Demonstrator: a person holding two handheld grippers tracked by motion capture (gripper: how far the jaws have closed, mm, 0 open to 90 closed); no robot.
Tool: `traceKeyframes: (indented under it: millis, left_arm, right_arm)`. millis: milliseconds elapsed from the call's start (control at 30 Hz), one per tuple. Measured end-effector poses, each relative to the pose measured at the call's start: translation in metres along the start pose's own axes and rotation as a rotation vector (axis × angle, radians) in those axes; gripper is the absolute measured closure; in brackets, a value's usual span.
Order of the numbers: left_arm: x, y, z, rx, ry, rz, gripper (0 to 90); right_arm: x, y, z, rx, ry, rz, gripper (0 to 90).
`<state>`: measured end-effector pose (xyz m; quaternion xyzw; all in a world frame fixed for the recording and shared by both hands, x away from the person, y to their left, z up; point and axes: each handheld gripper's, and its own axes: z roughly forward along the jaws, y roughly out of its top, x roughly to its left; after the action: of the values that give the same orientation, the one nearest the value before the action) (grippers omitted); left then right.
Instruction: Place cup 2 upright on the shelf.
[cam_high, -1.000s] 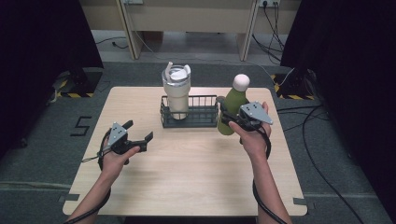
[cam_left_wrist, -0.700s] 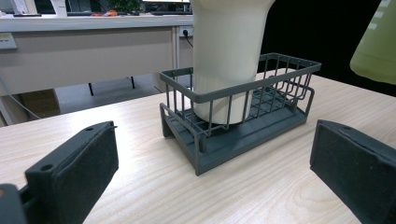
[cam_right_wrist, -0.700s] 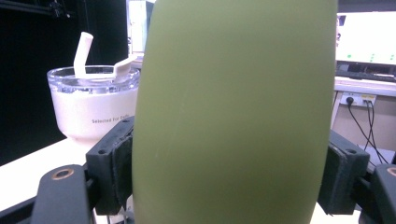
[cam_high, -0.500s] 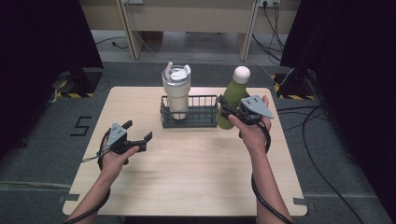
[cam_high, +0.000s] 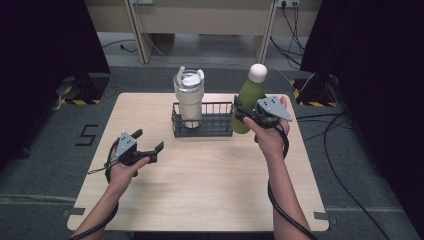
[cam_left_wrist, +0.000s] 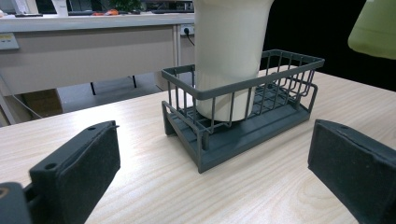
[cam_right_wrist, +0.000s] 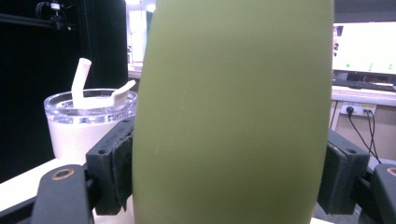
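A green bottle (cam_high: 248, 97) with a white cap hangs a little above the table, tilted slightly, just right of the dark wire basket (cam_high: 216, 125). My right gripper (cam_high: 241, 114) is shut on the bottle's body. In the right gripper view the black pads press both sides of the bottle (cam_right_wrist: 233, 112). A cream tumbler (cam_high: 190, 100) with a clear lid stands in the basket's left half. My left gripper (cam_high: 148, 141) rests low over the table's left side, open and holding nothing. Its jaws frame the basket (cam_left_wrist: 261, 126) and tumbler (cam_left_wrist: 231, 51) from a short way off.
The basket's right half (cam_left_wrist: 285, 100) holds nothing. Bare wood table (cam_high: 210, 185) spreads in front of the basket. Desks and cables stand on the floor beyond the table's far edge.
My right gripper has lifted the green bottle slightly, staying beside the basket's right end. The left gripper has kept still.
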<state>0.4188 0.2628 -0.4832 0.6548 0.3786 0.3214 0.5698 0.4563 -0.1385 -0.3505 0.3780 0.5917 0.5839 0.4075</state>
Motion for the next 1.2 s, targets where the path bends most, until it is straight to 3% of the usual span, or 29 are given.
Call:
traceKeyframes:
  millis: [1200]
  left_arm:
    - [-0.001, -0.001, 0.001, 0.008, -0.001, 0.003, 1.3]
  right_arm:
    - [0.007, 0.014, 0.034, -0.018, 0.002, 0.021, 22.2]
